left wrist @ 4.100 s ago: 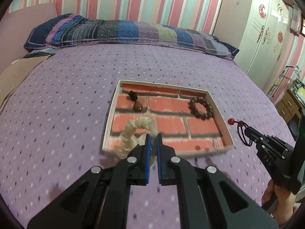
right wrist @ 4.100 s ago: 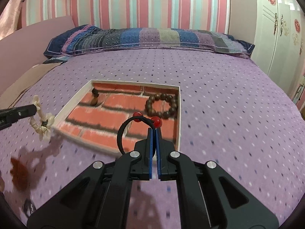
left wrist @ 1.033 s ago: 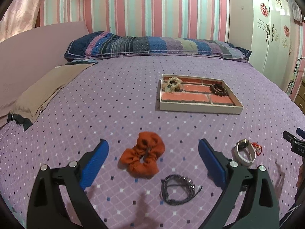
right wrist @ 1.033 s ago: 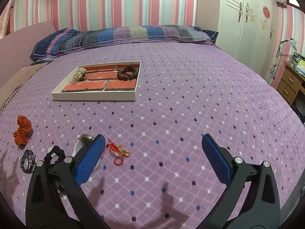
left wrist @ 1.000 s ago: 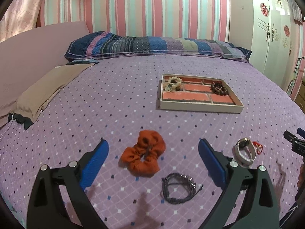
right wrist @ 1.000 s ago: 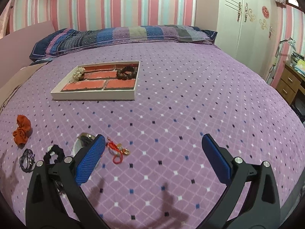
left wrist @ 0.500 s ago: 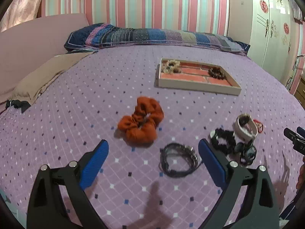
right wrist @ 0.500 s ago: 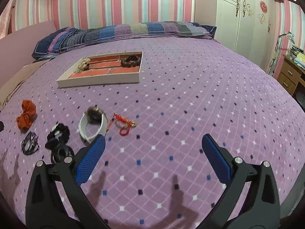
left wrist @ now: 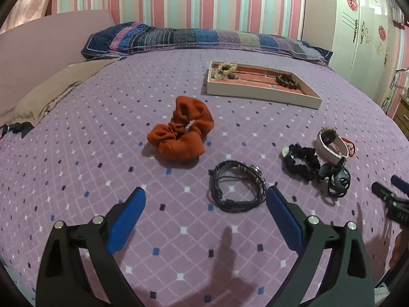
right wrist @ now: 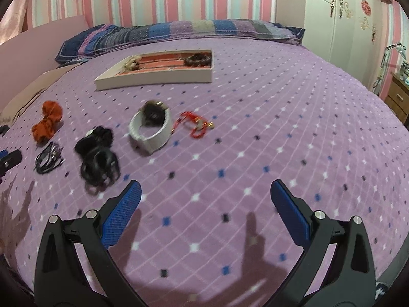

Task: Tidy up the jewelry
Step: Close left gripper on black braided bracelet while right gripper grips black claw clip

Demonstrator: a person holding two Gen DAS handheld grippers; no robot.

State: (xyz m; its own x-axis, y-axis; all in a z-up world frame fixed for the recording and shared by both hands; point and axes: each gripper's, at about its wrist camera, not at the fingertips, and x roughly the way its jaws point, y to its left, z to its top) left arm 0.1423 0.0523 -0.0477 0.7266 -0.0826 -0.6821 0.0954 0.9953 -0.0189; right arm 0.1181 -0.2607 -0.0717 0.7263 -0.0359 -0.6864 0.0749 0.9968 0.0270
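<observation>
On the purple bedspread lie an orange scrunchie [left wrist: 182,131], a black cord bracelet [left wrist: 236,186], a black scrunchie [left wrist: 301,162], a dark hair clip [left wrist: 337,179], a white band [left wrist: 331,147] and a red charm [right wrist: 195,125]. A brick-patterned tray [left wrist: 258,93] further back holds a cream bracelet [left wrist: 224,69] and a brown bead bracelet [left wrist: 286,80]. My left gripper [left wrist: 204,202] is open and empty just short of the black cord bracelet. My right gripper [right wrist: 205,199] is open and empty over bare bedspread, right of the hair clip [right wrist: 99,165].
A striped pillow [left wrist: 204,38] lies at the head of the bed. A tan cloth [left wrist: 51,89] lies at the left edge. A white wardrobe [right wrist: 345,18] and a wooden nightstand [right wrist: 398,97] stand to the right.
Both grippers let go of the cream bracelet and red-bead cord, opened wide and pulled back from the tray. In the last second both dropped lower toward the loose items on the bedspread.
</observation>
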